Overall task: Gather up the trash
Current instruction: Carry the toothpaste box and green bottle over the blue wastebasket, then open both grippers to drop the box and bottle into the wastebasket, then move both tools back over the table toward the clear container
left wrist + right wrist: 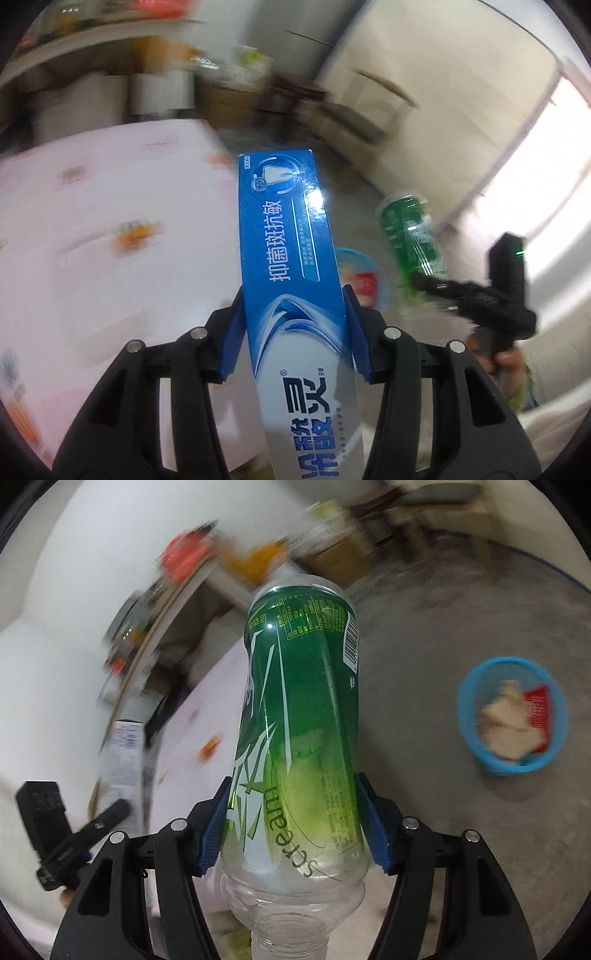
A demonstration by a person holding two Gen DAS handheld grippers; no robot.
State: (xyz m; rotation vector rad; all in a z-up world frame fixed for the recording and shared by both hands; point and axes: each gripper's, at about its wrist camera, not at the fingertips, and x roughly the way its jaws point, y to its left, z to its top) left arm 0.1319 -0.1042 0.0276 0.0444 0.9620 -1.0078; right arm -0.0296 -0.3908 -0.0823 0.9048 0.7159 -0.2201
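Trash is in both claws at once: the left claw [293,328] is clenched on a blue toothpaste box [291,266] that juts forward between its pads, and the right claw [295,823] is clamped on an empty green-labelled bottle [299,716], neck toward the camera and base pointing away. Beyond the bottle, down on the grey floor [424,635], sits a blue bin [469,716] with crumpled paper and a red wrapper already in it; the left view catches its rim past the box. The pink counter [110,229] lies off to the side. The step looks like carrying both pieces to the bin. Bring each claw right over the bin's mouth before letting go, one item at a time, and drop the long box end-first so it doesn't catch the rim and tip the light bin.
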